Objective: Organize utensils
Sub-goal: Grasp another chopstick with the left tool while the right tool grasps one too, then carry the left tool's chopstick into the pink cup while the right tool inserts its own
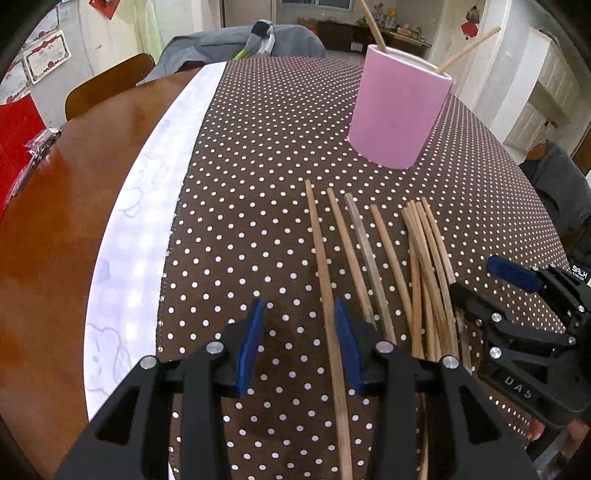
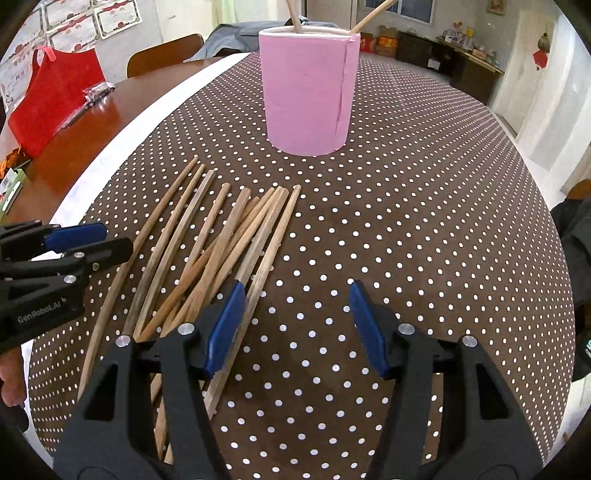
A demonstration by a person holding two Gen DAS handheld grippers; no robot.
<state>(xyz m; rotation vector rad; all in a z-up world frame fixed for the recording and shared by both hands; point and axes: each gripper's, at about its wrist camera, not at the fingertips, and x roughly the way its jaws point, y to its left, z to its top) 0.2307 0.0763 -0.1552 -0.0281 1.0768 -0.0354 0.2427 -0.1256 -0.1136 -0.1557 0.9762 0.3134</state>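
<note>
Left gripper [image 1: 299,343], bottom centre of its view: jaws partly apart, straddling the leftmost chopstick [image 1: 325,280] without pressing it. Right gripper [image 2: 295,328], bottom centre of its own view: jaws spread wider over bare dotted tablecloth [image 2: 424,229], nothing between them; its left pad [image 2: 225,328] sits just over the rightmost stick. Loose chopsticks [image 2: 221,240] fanned on the cloth, mid-frame left. Beyond, upper centre: pink cup [image 2: 308,92] upright, two chopsticks [image 2: 369,18] leaning inside. Red bag [image 2: 55,107] upper left on the bare wooden table [image 2: 92,122].

Wooden table [image 1: 55,229] under dotted brown cloth [image 1: 258,166] — pink cup [image 1: 399,110], loose chopsticks [image 1: 373,258], red bag [image 2: 55,107].
</note>
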